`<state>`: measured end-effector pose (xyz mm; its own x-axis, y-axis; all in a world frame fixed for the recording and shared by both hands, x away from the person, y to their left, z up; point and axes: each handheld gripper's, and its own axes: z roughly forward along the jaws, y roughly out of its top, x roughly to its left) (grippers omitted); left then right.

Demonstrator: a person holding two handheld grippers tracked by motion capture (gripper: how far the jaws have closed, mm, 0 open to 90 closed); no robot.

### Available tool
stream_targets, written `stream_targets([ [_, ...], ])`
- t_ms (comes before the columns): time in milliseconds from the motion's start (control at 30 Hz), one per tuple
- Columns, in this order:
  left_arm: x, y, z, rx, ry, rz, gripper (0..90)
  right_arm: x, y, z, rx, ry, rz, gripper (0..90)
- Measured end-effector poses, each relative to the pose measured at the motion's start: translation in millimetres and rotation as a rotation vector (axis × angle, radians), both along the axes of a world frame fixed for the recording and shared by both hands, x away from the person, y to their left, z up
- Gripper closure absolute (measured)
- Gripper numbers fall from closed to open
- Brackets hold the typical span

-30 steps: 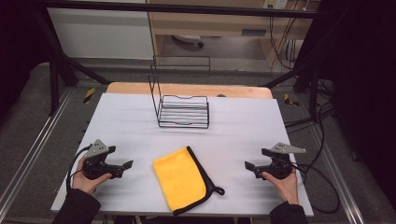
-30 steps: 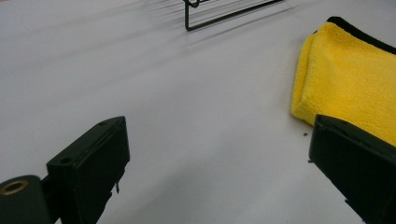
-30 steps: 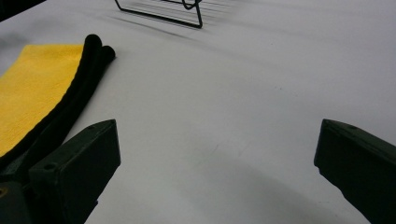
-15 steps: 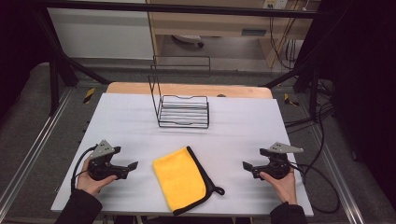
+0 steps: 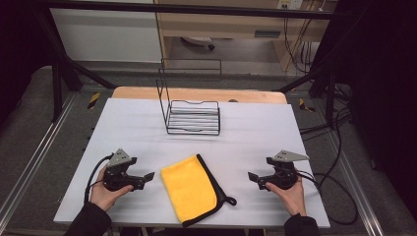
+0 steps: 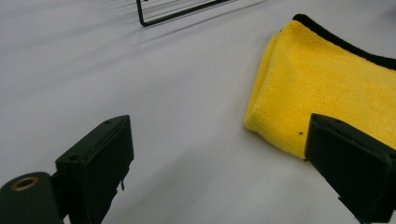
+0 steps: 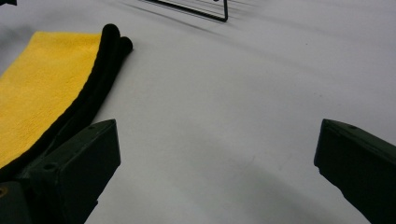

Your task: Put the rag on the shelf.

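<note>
While the folded yellow microfibre cloth with black trim [image 5: 193, 188] is lying untouched, nothing is getting done yet. Left gripper [image 5: 147, 176] and right gripper [image 5: 253, 176] are flanking it, jaws wide apart, holding nothing.

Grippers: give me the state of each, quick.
Left gripper: open, holding nothing, fingers apart beside the yellow cloth.
Right gripper: open, holding nothing.

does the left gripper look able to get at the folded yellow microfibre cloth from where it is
Probably yes. The left gripper is open and points at the folded yellow microfibre cloth, with bare white table between them. The black wire rack stands farther back, out of the way.
</note>
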<state>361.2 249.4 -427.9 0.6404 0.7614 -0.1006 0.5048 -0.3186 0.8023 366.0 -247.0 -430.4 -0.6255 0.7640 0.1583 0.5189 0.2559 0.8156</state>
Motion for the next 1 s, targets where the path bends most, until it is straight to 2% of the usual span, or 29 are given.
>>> stream_targets([
  [200,1.1,-14.1,-1.4,-0.014,0.03,0.01,16.5,1.1,9.3,-0.2,-0.009,0.002,0.014,1.2],
  [300,2.0,-20.5,-2.3,-0.005,0.033,0.019,23.4,2.1,14.6,-0.5,-0.015,0.005,0.018,1.3],
  [400,3.8,-27.1,-5.6,-0.02,0.061,0.02,33.0,3.1,19.7,-0.3,-0.024,0.011,0.026,1.4],
  [533,6.0,-35.2,-9.5,-0.001,0.07,0.021,44.0,5.3,28.0,-0.4,-0.013,0.017,0.035,1.8],
  [667,8.7,-40.9,-12.6,0.002,0.086,0.031,52.8,7.4,38.4,0.9,-0.027,0.012,0.047,2.2],
  [1000,11.0,-47.7,-19.6,0.017,0.127,0.027,69.7,18.4,81.8,4.4,-0.046,0.014,0.089,4.4],
])
